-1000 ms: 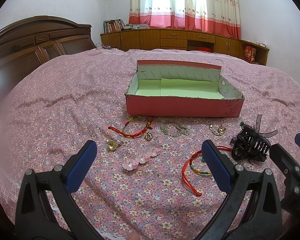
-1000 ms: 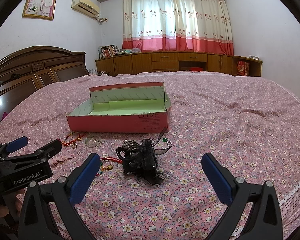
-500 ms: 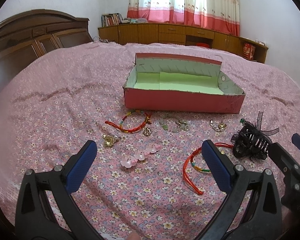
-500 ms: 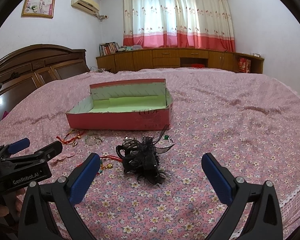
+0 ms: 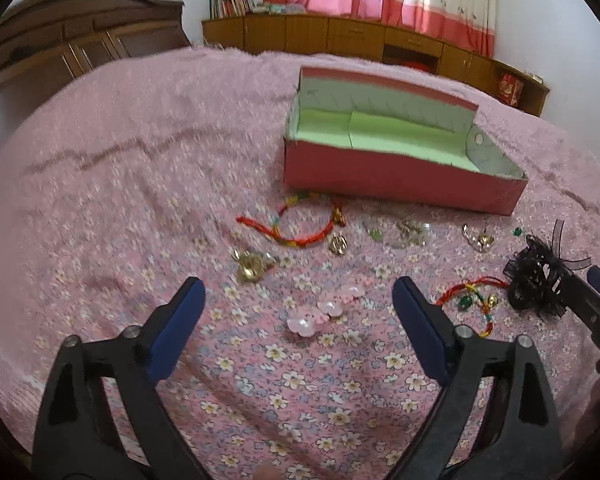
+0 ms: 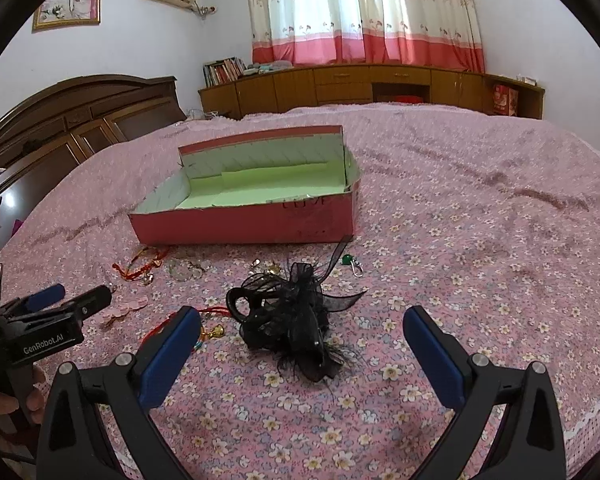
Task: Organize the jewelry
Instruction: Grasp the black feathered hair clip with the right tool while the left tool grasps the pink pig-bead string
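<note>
Because the task is to gather jewelry into one container, the loose pieces lie scattered on the flowered bedspread [image 5: 140, 184] just before the near wall of the open pink box [image 5: 400, 178], whose green-lined floor holds nothing visible. Nearest the box lies a red braided bracelet [image 5: 300, 224]; beside it, toward the bedspread's near edge, sit small gold charms [image 5: 252, 266] and a pink shell-shaped hair clip [image 5: 320, 312]. A second red cord bracelet [image 5: 472, 296] lies beside the black ribbon hair claw [image 6: 296, 320]. The left gripper [image 5: 300, 316] points down at the pink clip, which lies between the lines of its fingers; its jaws are closing yet press on nothing, which suggests this clip as its target. The right gripper [image 6: 302, 340] hangs spread wide with the black claw framed between its blue pads [image 6: 170, 354], not touching it, apparently aligned for a straddling grasp. The box stands lidless so items can be dropped in from above.
</note>
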`<state>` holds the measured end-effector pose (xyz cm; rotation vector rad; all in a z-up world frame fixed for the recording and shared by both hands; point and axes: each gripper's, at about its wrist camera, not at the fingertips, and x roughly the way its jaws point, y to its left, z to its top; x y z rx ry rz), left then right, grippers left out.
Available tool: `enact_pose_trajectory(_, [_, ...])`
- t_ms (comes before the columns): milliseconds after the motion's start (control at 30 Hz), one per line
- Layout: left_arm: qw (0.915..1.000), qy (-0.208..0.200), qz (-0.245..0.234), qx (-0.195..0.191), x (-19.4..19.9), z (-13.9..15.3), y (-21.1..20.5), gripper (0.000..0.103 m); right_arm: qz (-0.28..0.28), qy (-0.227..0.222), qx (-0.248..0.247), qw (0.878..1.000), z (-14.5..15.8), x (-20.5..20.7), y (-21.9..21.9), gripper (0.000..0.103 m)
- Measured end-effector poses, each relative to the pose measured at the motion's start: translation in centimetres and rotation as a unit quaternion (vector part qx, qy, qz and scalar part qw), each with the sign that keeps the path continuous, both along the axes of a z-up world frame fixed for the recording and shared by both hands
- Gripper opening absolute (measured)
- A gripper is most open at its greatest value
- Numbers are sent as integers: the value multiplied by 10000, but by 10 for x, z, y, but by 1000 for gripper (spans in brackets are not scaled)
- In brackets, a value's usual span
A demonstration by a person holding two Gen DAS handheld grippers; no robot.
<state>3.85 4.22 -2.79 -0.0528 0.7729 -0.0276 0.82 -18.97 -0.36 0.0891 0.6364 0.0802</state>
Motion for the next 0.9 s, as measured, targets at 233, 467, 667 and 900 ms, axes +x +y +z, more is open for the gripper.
enact_pose_trajectory(233, [9990, 312, -313, 12, 10, -13, -10, 58, 103, 339, 121, 9993, -11, 16, -2, 103])
enact_pose_trajectory(467, [9974, 503, -521, -59, 20, -22, -15, 28, 241, 550, 210, 9980, -17, 26, -2, 97])
enact_pose_trajectory(667, [9965, 602, -575, -121, 24, -28, -17, 27, 241, 879, 346, 9952, -29, 35, -4, 84])
enact_pose_trajectory(900, [9958, 659, -597, -229, 29, -33, -17, 27, 179, 1017, 237, 9944, -35, 38, -3, 78])
